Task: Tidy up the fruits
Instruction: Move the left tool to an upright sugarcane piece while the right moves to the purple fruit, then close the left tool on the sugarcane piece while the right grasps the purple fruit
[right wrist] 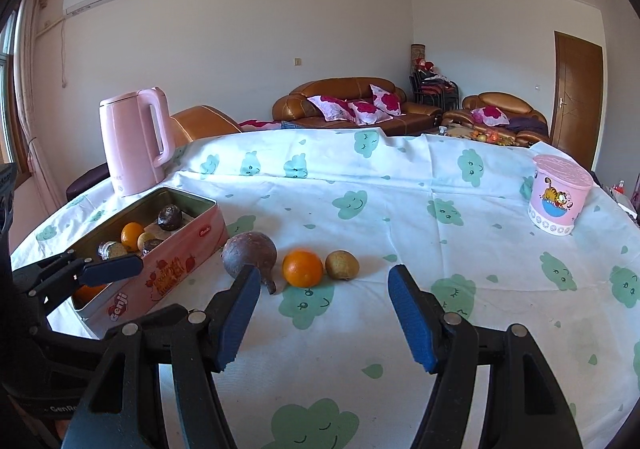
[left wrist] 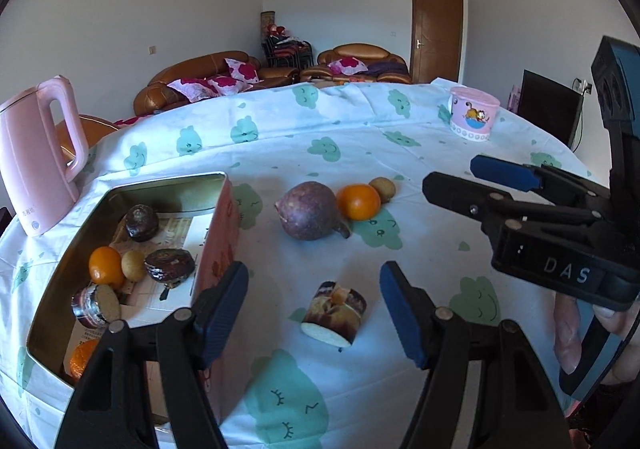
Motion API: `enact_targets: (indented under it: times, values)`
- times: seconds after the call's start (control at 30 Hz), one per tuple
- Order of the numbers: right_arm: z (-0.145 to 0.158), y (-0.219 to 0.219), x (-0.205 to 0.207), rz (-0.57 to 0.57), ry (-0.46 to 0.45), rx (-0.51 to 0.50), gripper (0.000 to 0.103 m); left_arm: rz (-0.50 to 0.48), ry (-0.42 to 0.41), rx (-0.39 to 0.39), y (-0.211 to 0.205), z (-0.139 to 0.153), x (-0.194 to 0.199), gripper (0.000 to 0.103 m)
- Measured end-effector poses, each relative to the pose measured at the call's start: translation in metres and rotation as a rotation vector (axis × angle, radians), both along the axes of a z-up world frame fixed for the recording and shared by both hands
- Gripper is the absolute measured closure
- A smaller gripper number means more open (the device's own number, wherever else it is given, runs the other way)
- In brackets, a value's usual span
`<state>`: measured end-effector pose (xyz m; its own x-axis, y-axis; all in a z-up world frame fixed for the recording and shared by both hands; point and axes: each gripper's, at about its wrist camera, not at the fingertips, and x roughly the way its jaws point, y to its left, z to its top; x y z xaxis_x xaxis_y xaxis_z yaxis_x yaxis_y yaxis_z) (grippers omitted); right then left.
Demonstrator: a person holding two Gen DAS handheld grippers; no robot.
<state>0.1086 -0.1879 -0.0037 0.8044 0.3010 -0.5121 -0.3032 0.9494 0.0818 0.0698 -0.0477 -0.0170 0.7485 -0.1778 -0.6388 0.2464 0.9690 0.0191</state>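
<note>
The round desk under its white cloth with green cloud prints (left wrist: 360, 153) filled both views, and the work sat at centre and left of frame. At the left edge lay the long pink rectangular tin box (left wrist: 218, 233), open-topped, with several fruits already inside: two dark wrinkled ones, an orange one, a small tan one and a cut piece.

Out on the cloth, three fruits were lined up near the tin's right wall: the large dull-purple round fruit with a stub stem (left wrist: 307, 210), the bright orange citrus (left wrist: 358, 201) touching it, and the small brownish-tan fruit (left wrist: 383, 188) tucked just behind. Nearer the camera, at lower centre of the left wrist view, sat the cut chunk of brown-skinned fruit with pale flesh (left wrist: 334, 314).

The left gripper (left wrist: 314, 311) stood released, nothing pinched, with that chunk framed between its blue pads. The right gripper (right wrist: 325, 319) was released too, empty, hanging near the orange and tan fruits.

Best play here, by my read: the left should settle squarely over the chunk, close on its skin sides rather than the soft cut face, then lift clear over the tin's wall. The right would do well to take the orange citrus without nudging its neighbours into a roll.
</note>
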Motion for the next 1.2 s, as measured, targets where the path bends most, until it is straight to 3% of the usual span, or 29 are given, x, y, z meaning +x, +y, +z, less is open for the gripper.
enact_targets:
  times: [0.13, 0.23, 0.4, 0.57, 0.6, 0.63, 0.73, 0.93, 1.03, 1.1, 1.2]
  values:
    - [-0.002, -0.007, 0.004, -0.014, 0.023, 0.034, 0.035, -0.05, 0.089, 0.004, -0.008, -0.011, 0.01, 0.049]
    - [-0.002, -0.009, 0.005, -0.02, 0.029, 0.044, 0.035, -0.074, 0.119, 0.009, -0.013, -0.015, 0.013, 0.068]
    - [-0.002, -0.002, 0.008, -0.009, 0.032, 0.012, 0.035, -0.08, 0.092, -0.004, -0.014, -0.011, 0.014, 0.069]
    - [-0.002, 0.012, 0.018, -0.001, -0.003, -0.105, 0.035, 0.016, 0.015, -0.004, -0.007, -0.002, 0.03, 0.071]
    - [-0.003, 0.015, 0.023, 0.006, 0.001, -0.123, 0.035, 0.03, 0.003, -0.007, -0.006, 0.0, 0.033, 0.088]
    - [-0.004, 0.018, 0.028, 0.018, 0.01, -0.135, 0.035, 0.037, -0.006, -0.005, -0.005, 0.001, 0.036, 0.093]
    - [-0.009, 0.027, 0.042, 0.04, 0.032, -0.176, 0.044, 0.049, -0.013, 0.003, -0.005, 0.001, 0.043, 0.091]
    - [-0.013, 0.038, 0.054, 0.074, 0.056, -0.202, 0.045, 0.059, 0.028, -0.04, 0.005, -0.003, 0.05, 0.088]
    - [-0.012, 0.037, 0.055, 0.081, 0.052, -0.177, 0.045, 0.082, 0.02, -0.069, 0.013, -0.001, 0.046, 0.071]
    - [-0.01, 0.036, 0.053, 0.086, 0.044, -0.158, 0.045, 0.106, -0.014, -0.107, 0.023, 0.003, 0.037, 0.052]
    - [-0.008, 0.029, 0.053, 0.064, 0.038, -0.127, 0.045, 0.103, -0.025, -0.114, 0.032, 0.004, 0.029, 0.046]
